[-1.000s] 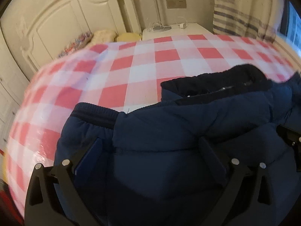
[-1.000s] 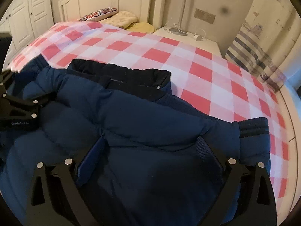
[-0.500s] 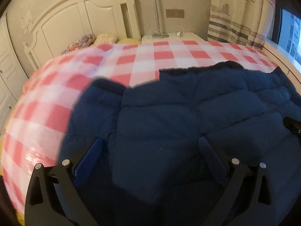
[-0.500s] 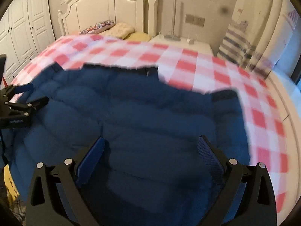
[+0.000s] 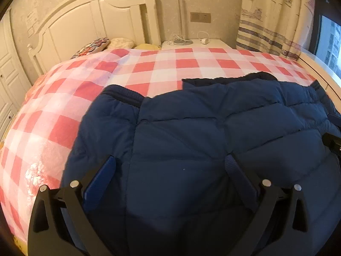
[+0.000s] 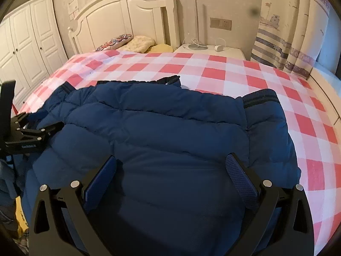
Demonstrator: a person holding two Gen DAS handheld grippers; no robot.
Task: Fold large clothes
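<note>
A navy quilted jacket [image 5: 202,140] lies spread on the bed, folded over itself so the collar [image 6: 147,81] lines up along the far edge and a ribbed cuff [image 5: 123,95] shows at one side, with another cuff [image 6: 260,98] at the other. Its near portion runs under both cameras and is cut off by the lower frame edge, so the hem cannot be made out.

The left gripper [image 5: 170,166] has its fingers spread wide above the padded fabric; whether the blue pads touch the cloth is hard to tell. The right gripper [image 6: 170,166] likewise has its fingers wide apart over the jacket, nothing pinched between them. In the right wrist view the left gripper appears again at the left border, partly cropped, its dark tips against the jacket's edge.

The bed [image 5: 64,98] wears a red-and-white checked cover. Beyond it stand a white headboard [image 6: 127,19], pillows [image 6: 138,42] half hidden by the cover's rise, and a nightstand [image 6: 213,51] carrying a lamp base and a charger. A striped curtain [image 5: 272,21] hangs at the right; white wardrobe doors [image 6: 27,42] fill the left. A yellow object near the lower left corner of the right view is too cropped to identify.
</note>
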